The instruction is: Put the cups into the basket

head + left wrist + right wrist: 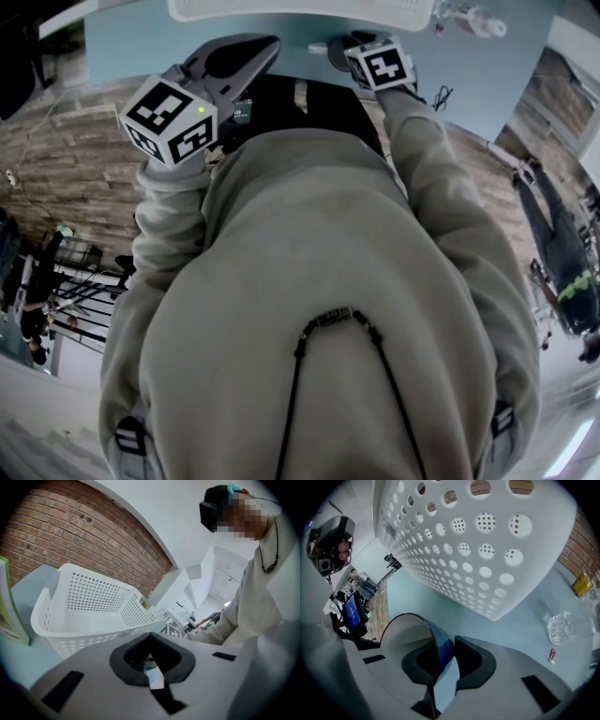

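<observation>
Indoor laboratory or studio workspace. A brick wall [93, 531] fills the upper left of the left gripper view. A plank floor [75, 178] and equipment racks [80, 277] occupy the head view's left, with a second person [561, 246] at its right edge. A lit screen [352, 611] shows at the left of the right gripper view.
</observation>
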Action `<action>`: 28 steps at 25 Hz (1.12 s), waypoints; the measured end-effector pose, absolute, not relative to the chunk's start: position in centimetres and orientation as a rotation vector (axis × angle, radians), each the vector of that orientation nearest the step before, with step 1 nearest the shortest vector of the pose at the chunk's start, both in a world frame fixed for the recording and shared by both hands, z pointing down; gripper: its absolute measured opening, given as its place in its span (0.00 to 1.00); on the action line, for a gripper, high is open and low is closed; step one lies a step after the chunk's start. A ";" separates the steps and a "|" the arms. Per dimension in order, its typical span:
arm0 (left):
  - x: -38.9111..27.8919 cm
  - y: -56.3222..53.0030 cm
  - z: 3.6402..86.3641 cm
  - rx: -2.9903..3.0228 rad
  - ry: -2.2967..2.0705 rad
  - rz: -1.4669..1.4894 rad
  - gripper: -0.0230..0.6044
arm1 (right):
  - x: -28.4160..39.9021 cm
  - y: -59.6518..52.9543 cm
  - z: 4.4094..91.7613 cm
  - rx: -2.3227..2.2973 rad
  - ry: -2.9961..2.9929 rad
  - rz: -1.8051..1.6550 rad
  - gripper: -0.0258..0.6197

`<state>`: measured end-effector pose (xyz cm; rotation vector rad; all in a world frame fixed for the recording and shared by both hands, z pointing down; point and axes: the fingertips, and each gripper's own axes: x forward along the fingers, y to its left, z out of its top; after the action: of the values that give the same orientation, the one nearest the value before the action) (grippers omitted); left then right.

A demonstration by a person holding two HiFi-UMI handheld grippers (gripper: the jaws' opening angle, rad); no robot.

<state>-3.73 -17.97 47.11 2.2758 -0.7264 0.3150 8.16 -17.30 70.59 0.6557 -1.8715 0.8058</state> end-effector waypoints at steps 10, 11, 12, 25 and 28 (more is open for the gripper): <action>-4.4 -17.6 46.5 2.285 -0.731 0.313 0.03 | 8.5 -17.5 70.3 0.676 -1.860 0.789 0.12; -4.5 -17.4 46.4 2.287 -0.732 0.313 0.03 | 8.3 -17.2 70.1 0.670 -1.867 0.797 0.12; -4.5 -17.3 46.3 2.288 -0.731 0.314 0.03 | 8.2 -16.9 69.8 0.665 -1.873 0.808 0.12; -4.4 -17.8 43.1 2.371 -0.718 0.303 0.03 | 9.1 -16.3 61.1 0.709 -1.968 0.767 0.12; -4.6 -18.2 41.8 2.400 -0.718 0.299 0.03 | 9.0 -16.2 58.3 0.729 -2.000 0.736 0.12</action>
<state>-4.62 -18.18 41.80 2.3999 -0.7183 0.2993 8.97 -16.18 58.33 0.7292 -1.9998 0.7363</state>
